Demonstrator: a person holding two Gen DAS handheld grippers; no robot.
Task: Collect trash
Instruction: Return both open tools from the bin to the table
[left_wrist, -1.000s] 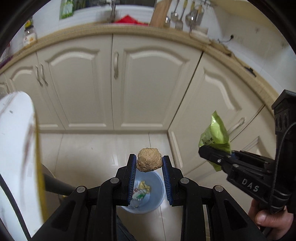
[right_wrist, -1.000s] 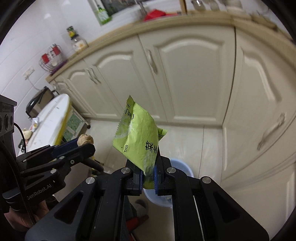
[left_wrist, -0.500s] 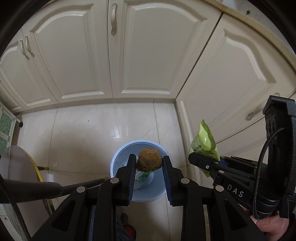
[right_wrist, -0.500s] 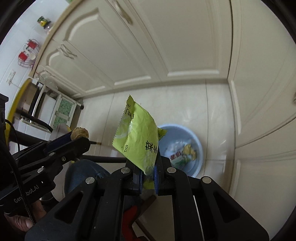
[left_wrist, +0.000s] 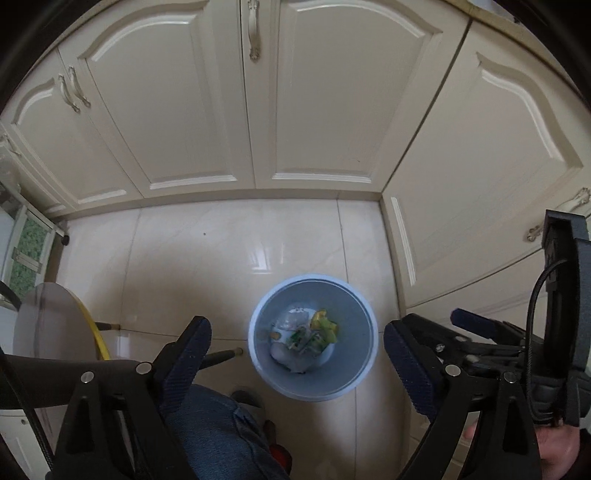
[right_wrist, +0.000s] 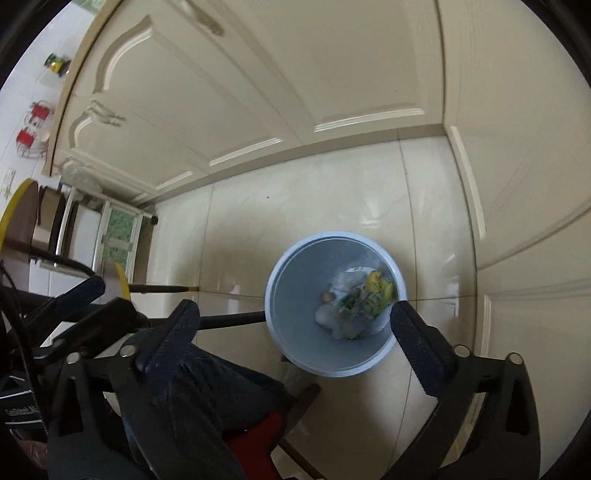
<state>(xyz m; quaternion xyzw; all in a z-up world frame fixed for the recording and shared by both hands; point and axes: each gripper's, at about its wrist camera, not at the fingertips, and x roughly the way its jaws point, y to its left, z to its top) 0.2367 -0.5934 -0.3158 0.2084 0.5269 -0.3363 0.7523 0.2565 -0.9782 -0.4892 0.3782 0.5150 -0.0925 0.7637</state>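
Drop step looks done here, I'd say. Both sets of fingers have just been opening and now stand wide apart with nothing between them: left gripper (left_wrist: 297, 363) and right gripper (right_wrist: 293, 326) both hang right over the light blue trash bin (left_wrist: 364, 373) on the tiled floor (left_wrist: 229, 251), by the cream cabinets (left_wrist: 177, 110). Down in the bin sits a green snack wrapper (right_wrist: 378, 290), some crumpled white stuff and a small brown lump (left_wrist: 274, 335). Next move, my guess: lift both hands away and go hunt for more trash, none of which shows up in these views.
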